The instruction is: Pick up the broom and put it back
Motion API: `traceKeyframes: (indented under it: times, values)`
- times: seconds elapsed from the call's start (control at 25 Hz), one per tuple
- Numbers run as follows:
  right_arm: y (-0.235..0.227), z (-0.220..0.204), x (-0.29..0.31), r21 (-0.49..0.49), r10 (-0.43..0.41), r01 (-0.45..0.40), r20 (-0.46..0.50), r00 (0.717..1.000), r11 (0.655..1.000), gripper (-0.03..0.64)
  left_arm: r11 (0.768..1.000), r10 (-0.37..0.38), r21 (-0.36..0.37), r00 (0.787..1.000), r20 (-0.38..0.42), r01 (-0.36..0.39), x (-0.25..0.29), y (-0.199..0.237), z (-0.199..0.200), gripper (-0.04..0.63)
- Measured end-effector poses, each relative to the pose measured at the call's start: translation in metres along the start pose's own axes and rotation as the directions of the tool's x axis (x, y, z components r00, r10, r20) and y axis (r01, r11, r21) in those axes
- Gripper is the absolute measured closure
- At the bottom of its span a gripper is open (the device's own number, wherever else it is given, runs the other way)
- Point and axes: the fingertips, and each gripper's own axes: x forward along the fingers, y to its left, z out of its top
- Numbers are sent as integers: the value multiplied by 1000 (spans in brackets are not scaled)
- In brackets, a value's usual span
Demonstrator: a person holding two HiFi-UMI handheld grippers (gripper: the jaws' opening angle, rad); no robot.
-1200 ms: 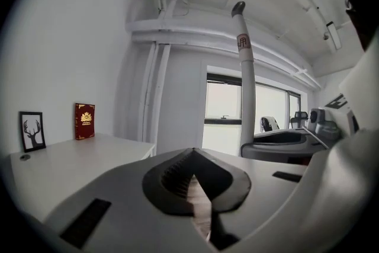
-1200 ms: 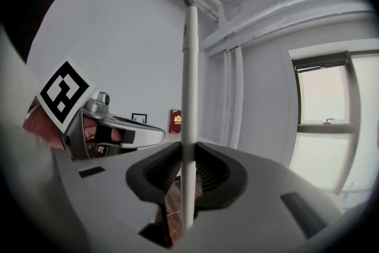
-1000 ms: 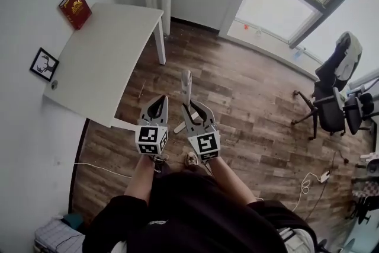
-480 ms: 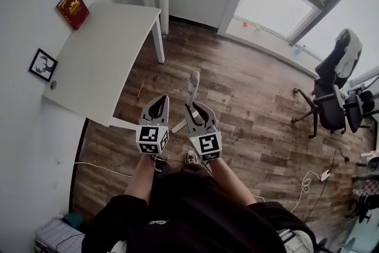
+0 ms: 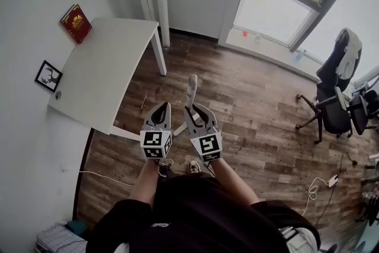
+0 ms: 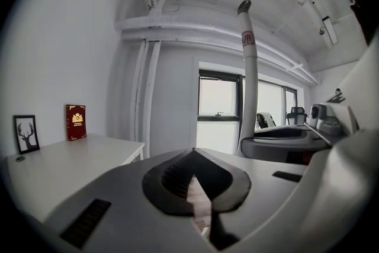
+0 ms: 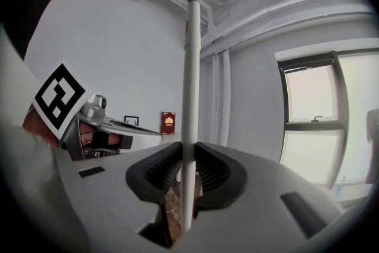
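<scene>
if upright, broom (image 7: 190, 68) in right claw (image 7: 188, 154)

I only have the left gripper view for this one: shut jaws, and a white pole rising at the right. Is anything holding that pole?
Observer: Yes. The right gripper view shows the right gripper clamped on the broom handle, with a pad on each side.
Operator: Is the left gripper helping?
Observer: No. In the head view the left gripper sits beside the handle without touching it.
Operator: Anything on the floor to mind?
Observer: A white cable lies on the wooden floor, by the wall on the person's left.
</scene>
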Motion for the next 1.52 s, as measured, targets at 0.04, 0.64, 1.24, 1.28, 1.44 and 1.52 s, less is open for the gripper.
traceKeyframes:
  times: [0.04, 0.64, 1.24, 1.28, 1.44, 1.52]
  values:
    - [-4, 1, -3, -7, -1, 1, -1, 1000, 1000, 526, 1000, 3, 4, 1000, 3, -3, 1, -5, 2, 595]
    - [-72, -31, -20, -2, -101, 101, -71, 992, 995, 526, 998, -60, -19, 996, -65, 58, 53, -38, -23, 595]
    - [-168, -77, 56, 5, -173, 176, -160, 972, 984, 526, 991, -118, -73, 984, -135, 109, 206, -4, -34, 595]
    - [-173, -78, 66, -1, -170, 172, -163, 972, 985, 526, 992, -114, -74, 985, -129, 105, 216, 3, -30, 595]
    - [-193, -79, 106, -22, -151, 150, -183, 971, 988, 526, 991, -80, -114, 989, -122, 66, 249, 34, -28, 595]
    - [-202, -82, 124, -25, -132, 130, -197, 971, 991, 526, 987, -57, -153, 991, -123, 38, 263, 49, -32, 595]
